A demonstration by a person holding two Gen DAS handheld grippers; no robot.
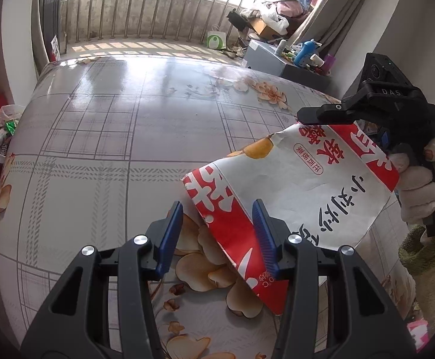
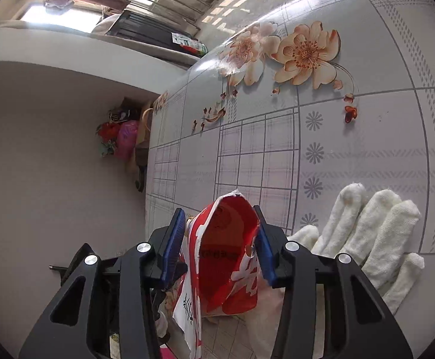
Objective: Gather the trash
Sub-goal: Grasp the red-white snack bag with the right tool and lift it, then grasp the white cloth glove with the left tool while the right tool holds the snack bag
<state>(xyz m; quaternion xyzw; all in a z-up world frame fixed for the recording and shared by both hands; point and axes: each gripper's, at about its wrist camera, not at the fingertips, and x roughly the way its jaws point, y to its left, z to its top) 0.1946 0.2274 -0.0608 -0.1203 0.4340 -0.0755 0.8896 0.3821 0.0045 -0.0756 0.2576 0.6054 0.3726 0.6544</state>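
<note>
Your left claw [image 1: 217, 236] stands apart around the low corner of the crumpled red-and-white snack bag [image 1: 292, 197], right of centre above the floral-patterned tabletop [image 1: 112, 137]. Right claw [image 2: 220, 245]: bag's torn mouth between the pads, grip unclear.

Daylight pours in through the railing [image 1: 157, 9], blown out white beyond the bars. Glare streaks the glossy desk [image 1: 112, 95] along its far edge, with bar shadows striping the floor beyond. Both fisheye views bend hard at the rims, corners black; the centres look sharp.
</note>
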